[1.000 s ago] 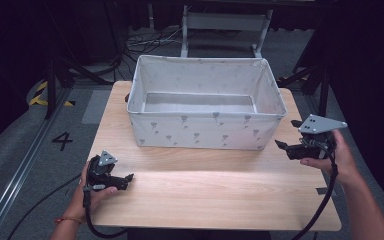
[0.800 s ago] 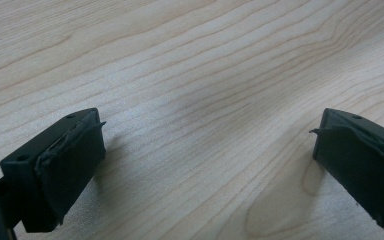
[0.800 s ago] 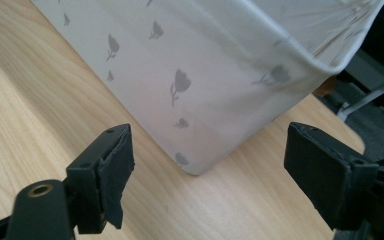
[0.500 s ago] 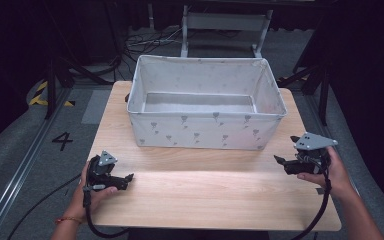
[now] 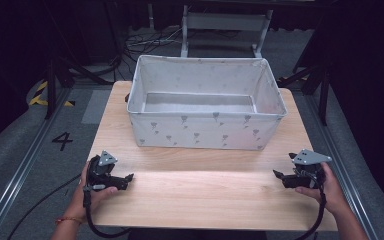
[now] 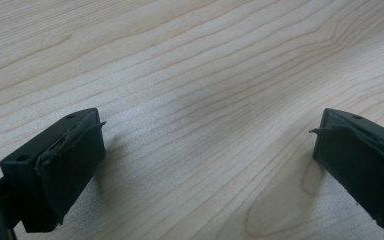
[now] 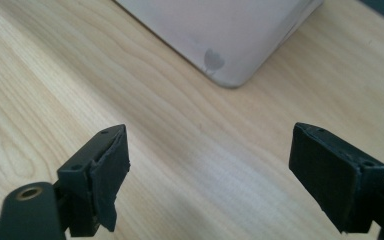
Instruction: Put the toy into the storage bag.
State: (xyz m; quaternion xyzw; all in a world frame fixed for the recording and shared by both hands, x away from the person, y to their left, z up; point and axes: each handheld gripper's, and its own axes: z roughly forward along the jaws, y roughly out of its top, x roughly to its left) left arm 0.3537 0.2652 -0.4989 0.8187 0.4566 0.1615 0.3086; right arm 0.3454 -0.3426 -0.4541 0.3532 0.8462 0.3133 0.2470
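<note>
Fabric bin (image 5: 205, 131), soft-walled, rectangular and pale grey with small heart prints, sits upper centre on the light woodgrain table (image 5: 200, 195). Left gripper (image 5: 126, 179) lower left and right gripper (image 5: 279, 176) lower right (blocky black jaws) are both spread wide, holding nothing.

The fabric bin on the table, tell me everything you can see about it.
The fabric bin is a rectangular, open-topped box of light grey cloth printed with small darker heart-like shapes. It stands upright on the far half of the wooden table, long side facing the person. Its inside looks empty. Nothing touches it but the table. One rounded lower corner appears in the right gripper view.
</note>
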